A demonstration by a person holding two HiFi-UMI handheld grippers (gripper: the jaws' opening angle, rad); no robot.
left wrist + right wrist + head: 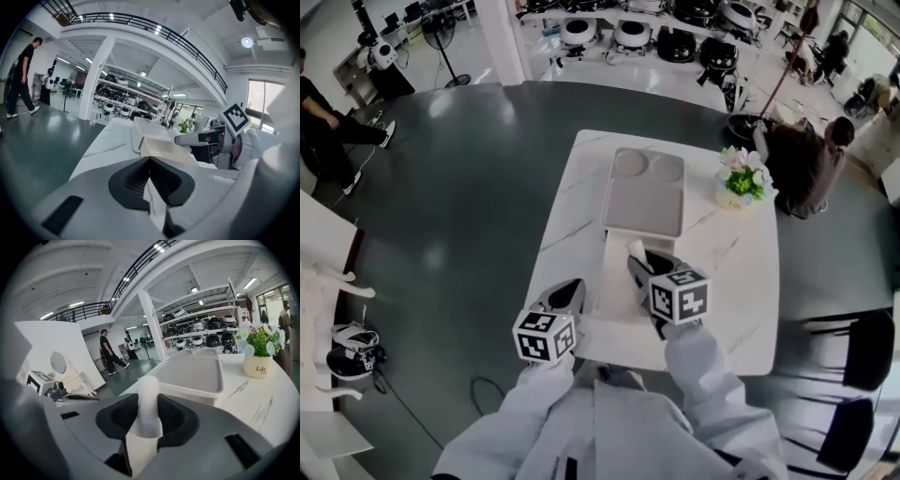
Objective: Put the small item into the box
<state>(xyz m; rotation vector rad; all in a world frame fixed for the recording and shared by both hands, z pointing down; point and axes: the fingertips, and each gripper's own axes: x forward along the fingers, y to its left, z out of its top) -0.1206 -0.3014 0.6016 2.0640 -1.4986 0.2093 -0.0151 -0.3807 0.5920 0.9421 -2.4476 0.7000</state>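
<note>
Right gripper (639,264) clamps the small white item (149,404) above the open box (614,281). A gray tray (643,192) lies just ahead, bare table (741,272) to its right. Left gripper (574,292), jaws together, sits beside the box's left edge.

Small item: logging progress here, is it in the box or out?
Out: the small item stands upright, clamped between the right gripper jaws, over the box.
</note>
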